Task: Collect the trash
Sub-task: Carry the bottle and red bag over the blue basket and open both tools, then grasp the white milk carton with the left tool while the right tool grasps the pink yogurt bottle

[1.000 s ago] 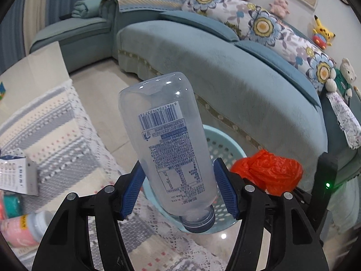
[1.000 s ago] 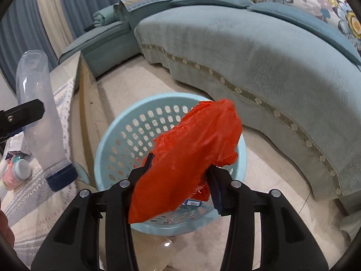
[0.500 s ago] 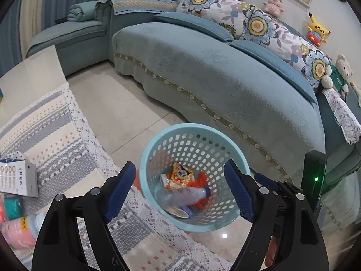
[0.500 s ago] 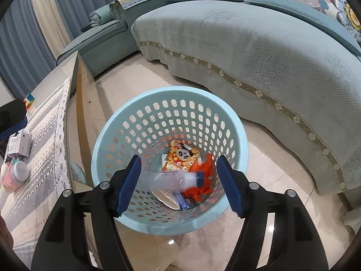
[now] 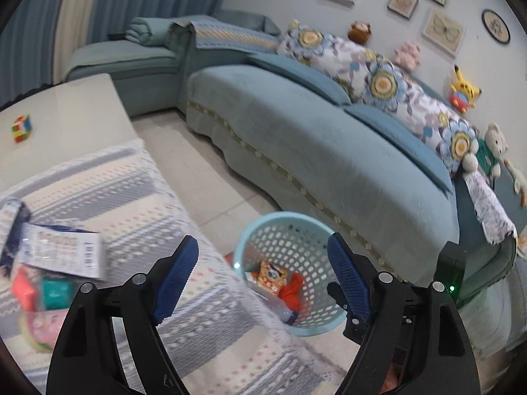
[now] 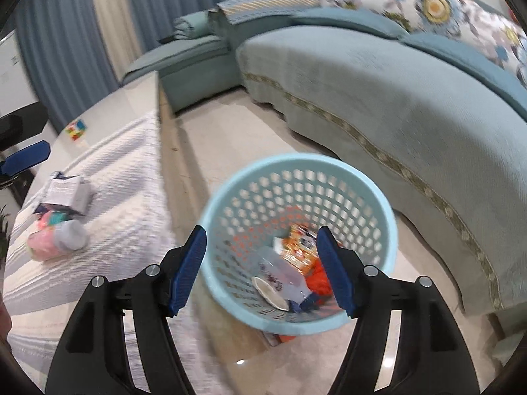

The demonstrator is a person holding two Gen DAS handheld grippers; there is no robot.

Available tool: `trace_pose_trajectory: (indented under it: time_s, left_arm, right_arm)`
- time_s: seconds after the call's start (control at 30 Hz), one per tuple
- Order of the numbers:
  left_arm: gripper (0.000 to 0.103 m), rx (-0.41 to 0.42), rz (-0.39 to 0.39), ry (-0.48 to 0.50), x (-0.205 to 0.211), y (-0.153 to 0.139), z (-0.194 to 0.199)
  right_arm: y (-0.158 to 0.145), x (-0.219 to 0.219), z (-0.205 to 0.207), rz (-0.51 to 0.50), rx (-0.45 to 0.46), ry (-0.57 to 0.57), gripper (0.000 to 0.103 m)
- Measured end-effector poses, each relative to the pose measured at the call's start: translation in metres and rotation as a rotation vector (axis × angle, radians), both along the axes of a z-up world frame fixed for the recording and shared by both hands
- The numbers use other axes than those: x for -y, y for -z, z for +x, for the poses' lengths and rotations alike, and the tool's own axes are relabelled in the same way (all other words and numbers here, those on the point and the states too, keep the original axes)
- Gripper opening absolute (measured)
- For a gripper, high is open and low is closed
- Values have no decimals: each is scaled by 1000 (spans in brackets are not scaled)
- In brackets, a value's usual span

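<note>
A light blue perforated basket (image 5: 306,227) (image 6: 378,197) stands on the floor between the table and the sofa. Inside lie a clear plastic bottle (image 6: 283,271), an orange snack packet (image 6: 301,245) and a crumpled red bag (image 6: 321,278). My left gripper (image 5: 263,279) is open and empty, above the table's edge beside the basket. My right gripper (image 6: 262,270) is open and empty, right above the basket. On the table's striped cloth lie a white box (image 5: 62,255) (image 6: 66,194), a pink item (image 5: 23,288) and a pink container (image 6: 42,245).
A teal sofa (image 5: 329,151) with floral cushions and plush toys curves behind the basket. A colourful cube (image 5: 21,128) sits on the bare far end of the table (image 5: 72,108). The left gripper's blue finger (image 6: 29,158) shows at the right view's left edge.
A second ago the left gripper held the bottle and the right held the red bag. Both opened; the items now lie in the basket. Both grippers have drawn back and up.
</note>
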State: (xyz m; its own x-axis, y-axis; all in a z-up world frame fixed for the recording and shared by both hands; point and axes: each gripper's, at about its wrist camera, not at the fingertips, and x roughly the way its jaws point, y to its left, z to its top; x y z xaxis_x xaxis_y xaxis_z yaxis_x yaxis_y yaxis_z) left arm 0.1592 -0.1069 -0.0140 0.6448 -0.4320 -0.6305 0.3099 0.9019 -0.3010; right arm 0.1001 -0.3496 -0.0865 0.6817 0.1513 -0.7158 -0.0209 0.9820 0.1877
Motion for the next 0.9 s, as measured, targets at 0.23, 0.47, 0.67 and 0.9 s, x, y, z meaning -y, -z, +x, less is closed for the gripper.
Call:
trace_pose_trajectory:
  time_s: [0.23,0.47,0.67,0.9]
  left_arm:
    - [85,55,3,-160,-78,-14,-30]
    - [85,33,12,-290,-158,4,-47]
    - [85,-53,-34,-349,-212,41,-43]
    - [83,-136,-82,-333,-231,82,-32]
  right_arm:
    - [-20,-71,-14,-2,83,-116,66]
    - [-26,-142,-19,-24,112,-264,66]
    - [-26,-171,-10,-42,117,-306,65]
    - [-16,-179,-8,-54,107,-330,58]
